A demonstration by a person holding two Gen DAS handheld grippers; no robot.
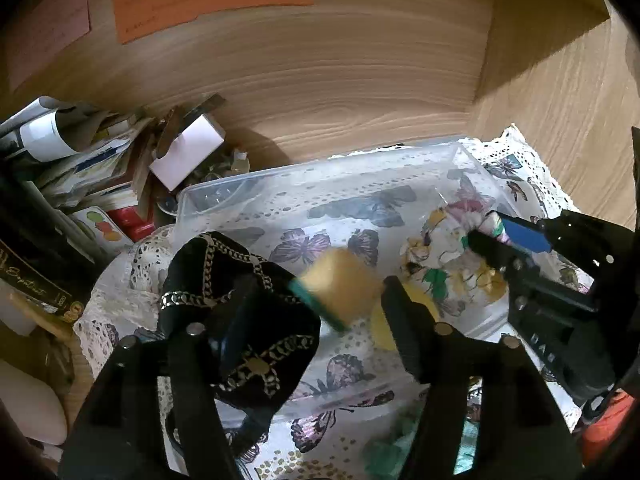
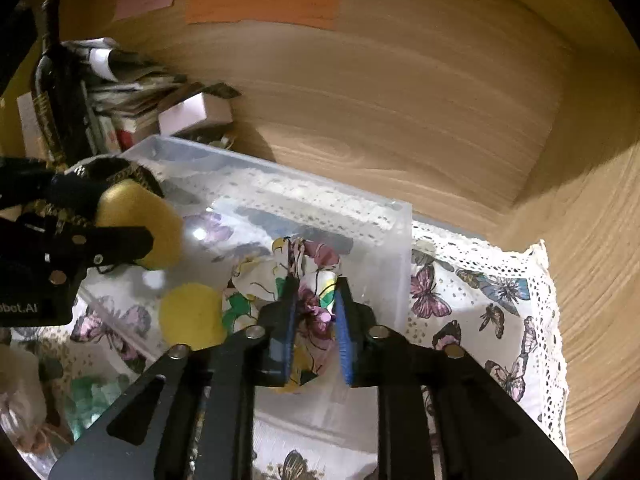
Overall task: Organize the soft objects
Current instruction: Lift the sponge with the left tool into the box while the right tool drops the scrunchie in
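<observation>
Two hand-held grippers are working over the clear plastic bin (image 2: 384,240) on the butterfly-print cloth (image 2: 480,300). My right hand-held gripper (image 2: 316,320) is clenching the floral scrunchie (image 2: 308,276) inside the bin. My left hand-held gripper (image 1: 316,300) is spread wide around a blurred yellow-green sponge (image 1: 340,284); whether it is touching, I cannot tell. Black chain-print fabric (image 1: 240,312) is draping over its left finger.

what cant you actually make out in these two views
- Left wrist: the sponge between the left gripper's fingers is motion-blurred, so contact is unclear.
- Both views: writing on the orange note is too small.
- Right wrist: the right gripper hides the lower part of the floral cloth.
</observation>
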